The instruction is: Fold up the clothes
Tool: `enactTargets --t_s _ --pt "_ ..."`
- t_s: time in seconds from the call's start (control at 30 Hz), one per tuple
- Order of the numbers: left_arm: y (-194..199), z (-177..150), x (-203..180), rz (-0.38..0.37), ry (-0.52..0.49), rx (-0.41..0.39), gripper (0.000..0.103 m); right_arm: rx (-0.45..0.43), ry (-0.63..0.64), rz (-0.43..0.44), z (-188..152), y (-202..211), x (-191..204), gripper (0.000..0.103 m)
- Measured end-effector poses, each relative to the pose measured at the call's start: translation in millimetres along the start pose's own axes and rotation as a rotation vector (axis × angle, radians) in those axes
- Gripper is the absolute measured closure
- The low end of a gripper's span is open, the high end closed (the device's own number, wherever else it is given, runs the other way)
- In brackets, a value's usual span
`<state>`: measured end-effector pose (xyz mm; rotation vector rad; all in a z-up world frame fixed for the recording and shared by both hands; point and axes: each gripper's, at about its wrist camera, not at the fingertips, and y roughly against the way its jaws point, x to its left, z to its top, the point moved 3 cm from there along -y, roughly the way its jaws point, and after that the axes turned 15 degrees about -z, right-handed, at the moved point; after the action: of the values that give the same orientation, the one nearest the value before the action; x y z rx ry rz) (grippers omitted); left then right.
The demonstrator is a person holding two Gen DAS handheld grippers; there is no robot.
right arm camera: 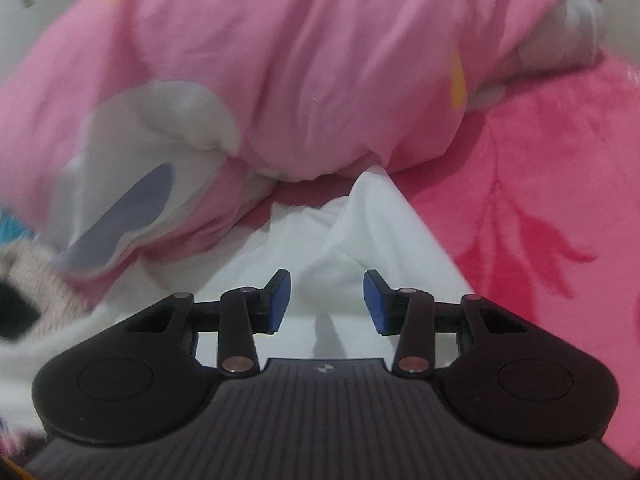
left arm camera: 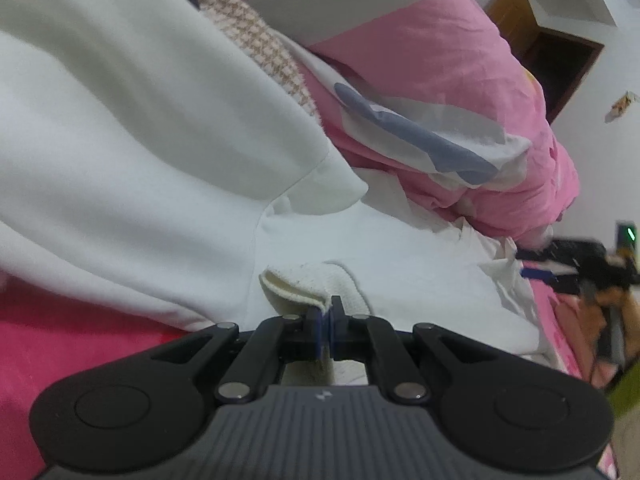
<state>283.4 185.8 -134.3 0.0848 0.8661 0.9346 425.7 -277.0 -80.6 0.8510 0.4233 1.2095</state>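
Observation:
A white sweatshirt (left arm camera: 132, 152) lies spread over a bright pink bedspread (left arm camera: 60, 328). My left gripper (left arm camera: 326, 320) is shut on a folded ribbed edge of the sweatshirt, which bunches up just ahead of the blue pads. In the right wrist view, the white garment (right arm camera: 360, 232) runs away from me to a pointed corner under the quilt. My right gripper (right arm camera: 326, 300) hovers over it, open, with nothing between its blue pads (right arm camera: 278, 300).
A rumpled pink quilt (left arm camera: 440, 52) with white and grey-blue patches is heaped behind the garment, also filling the right wrist view (right arm camera: 300, 60). A beige houndstooth fabric (left arm camera: 256, 36) lies beside the sweatshirt. Dark clutter (left arm camera: 580, 264) and a wooden doorway (left arm camera: 552, 60) show at right.

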Motion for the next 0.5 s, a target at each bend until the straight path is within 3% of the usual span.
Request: enactTargets --t_s 0.17,0.27,0.5 --pt "1 -1 0 -0.003 -0.011 0.005 0.099 0.047 -0.049 -0.128 11 -35 12 0.064" --pt "1 0 1 -0.007 -0.015 0.002 0.099 0.07 -0.084 -0.16 12 -48 6 0.093" --pt "7 2 -4 -0.004 -0.062 -0.04 0.099 -0.05 -0.262 -0.054 16 -35 -18 0.096"
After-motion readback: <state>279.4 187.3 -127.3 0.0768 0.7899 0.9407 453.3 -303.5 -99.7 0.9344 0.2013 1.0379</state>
